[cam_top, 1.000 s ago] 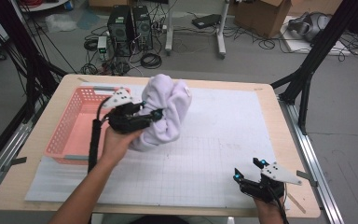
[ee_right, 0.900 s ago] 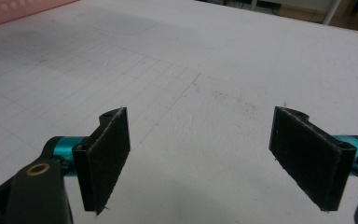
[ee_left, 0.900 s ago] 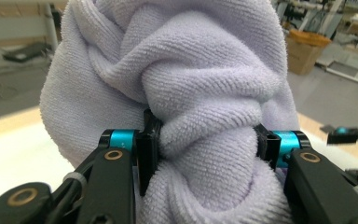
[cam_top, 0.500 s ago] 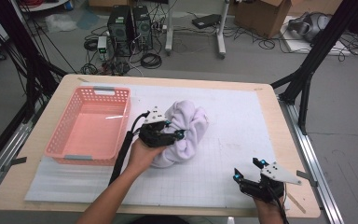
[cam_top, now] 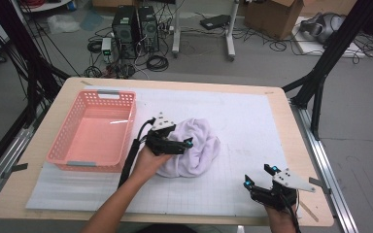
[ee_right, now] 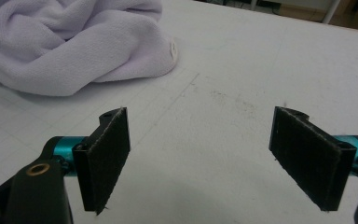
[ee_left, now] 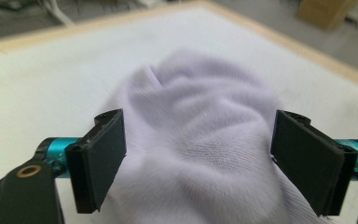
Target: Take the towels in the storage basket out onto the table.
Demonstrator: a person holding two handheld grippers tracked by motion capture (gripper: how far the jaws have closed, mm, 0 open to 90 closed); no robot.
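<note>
Our left gripper (ee_left: 200, 158) has just been opening, jaws spread astride the crumpled lavender knit cloth (ee_left: 200, 135). We judge it soft, light and floppy; pinch a raised fold ahead.

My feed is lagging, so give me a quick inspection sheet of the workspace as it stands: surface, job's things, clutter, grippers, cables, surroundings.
Surface: wooden table covered by a white gridded mat; faint dark smudges on the mat.
Job's things: crumpled pale lilac cloth lying on the mat beside the empty pink plastic basket.
Clutter: nothing seen on the mat.
Grippers: left gripper jaws have just been opening and stand wide on either side of the cloth, pads not pressing; right gripper open over bare mat near the table's front right.
Cables: black cable trails from the left gripper.
Surroundings: computer towers, loose floor cables, cardboard box.
</note>
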